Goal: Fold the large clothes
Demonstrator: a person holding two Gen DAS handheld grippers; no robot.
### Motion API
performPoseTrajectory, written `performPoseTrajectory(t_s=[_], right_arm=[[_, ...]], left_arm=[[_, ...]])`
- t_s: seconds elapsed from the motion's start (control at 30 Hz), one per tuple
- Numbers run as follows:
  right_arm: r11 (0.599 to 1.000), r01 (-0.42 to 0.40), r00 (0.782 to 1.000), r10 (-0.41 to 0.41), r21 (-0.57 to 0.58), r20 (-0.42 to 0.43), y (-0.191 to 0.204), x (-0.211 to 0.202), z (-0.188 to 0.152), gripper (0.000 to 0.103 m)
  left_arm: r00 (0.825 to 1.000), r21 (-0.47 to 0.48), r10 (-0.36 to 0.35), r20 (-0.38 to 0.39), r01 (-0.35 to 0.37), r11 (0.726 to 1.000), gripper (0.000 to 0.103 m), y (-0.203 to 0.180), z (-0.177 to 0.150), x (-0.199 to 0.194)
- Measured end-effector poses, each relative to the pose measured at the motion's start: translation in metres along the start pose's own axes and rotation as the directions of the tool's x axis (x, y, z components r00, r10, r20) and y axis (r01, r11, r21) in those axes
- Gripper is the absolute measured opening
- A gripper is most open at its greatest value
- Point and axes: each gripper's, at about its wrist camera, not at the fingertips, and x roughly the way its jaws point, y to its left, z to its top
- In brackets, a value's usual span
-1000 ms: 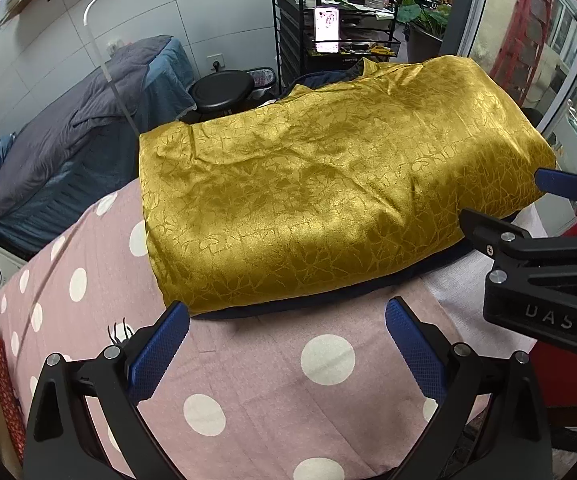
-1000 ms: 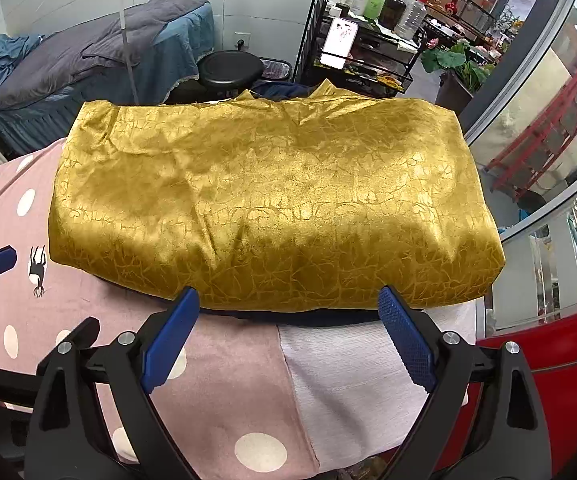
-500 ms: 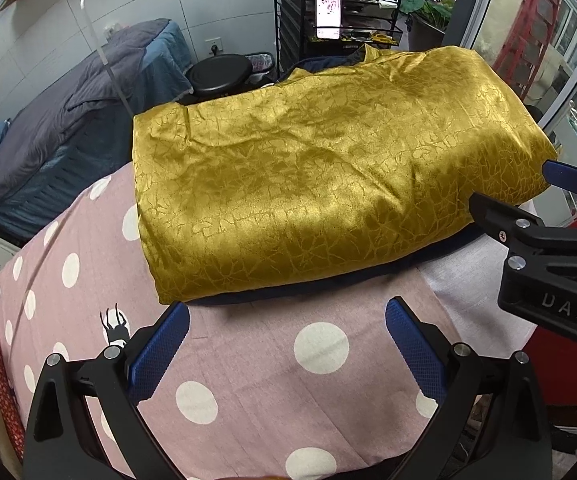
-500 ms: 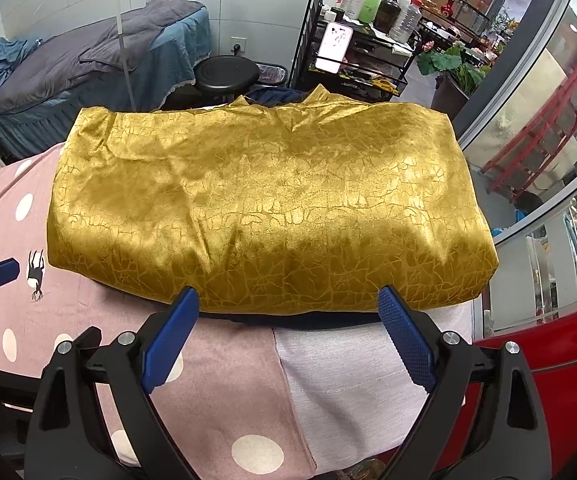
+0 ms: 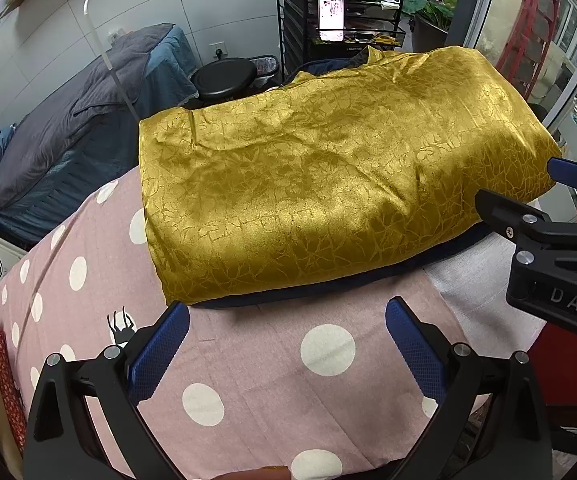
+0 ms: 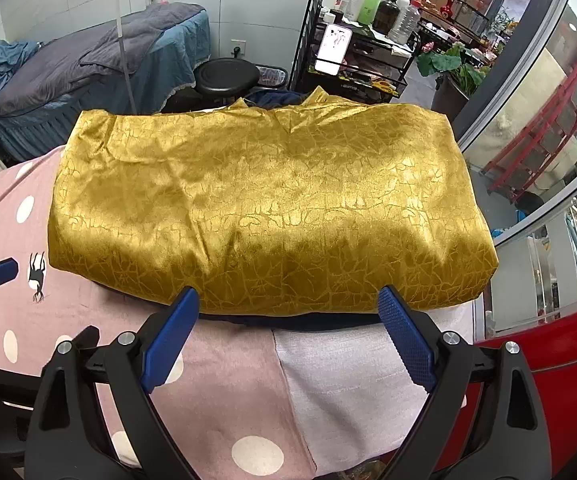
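One gold garment (image 5: pixel 328 184), folded into a fat block, with a dark blue layer (image 5: pixel 368 280) peeking out under its near edge. Lies on the counter (image 5: pixel 248 360), just ahead of both sets of fingers. Sits lower and nearer in both views than a second ago, with its near edge now right at the right fingertips. Same folded shape as before.

Two grippers. Left gripper (image 5: pixel 286 320): two blue fingers (image 5: pixel 160 344) spread wide, holding nothing, hanging over the pink dotted cloth (image 5: pixel 88 264) a little short of the gold edge. Right gripper (image 6: pixel 286 308): two blue fingers (image 6: pixel 406 340) spread just as wide, holding nothing, tips right at the garment's near edge; touching or not, cannot tell. Right gripper also seen off to the right of the left fingers in the left view (image 5: pixel 556 256).

Two cover cloths on the counter: one pink with white dots, one pale grey (image 6: pixel 352 380), meeting between the right fingers. One little black deer print (image 6: pixel 37 276) left of the right fingers.

Far beyond the fingers: one black round stool (image 6: pixel 226 76), one bed with a grey blanket (image 6: pixel 88 56), one black rack of bottles (image 6: pixel 364 40), one lit phone (image 6: pixel 333 50) on the rack.
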Motion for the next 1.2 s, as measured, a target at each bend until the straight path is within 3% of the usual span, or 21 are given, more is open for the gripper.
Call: performPoseTrajectory(t_s=[1.2], right_arm=[[1.000,0.004,1.000,-0.004,-0.006,-0.011,0.0007,0.0020,-0.0002,0.090]], left_arm=[[1.000,0.000,-0.004,-0.008,0.004,1.000,0.097,0.0009,0.0000,0.0015]])
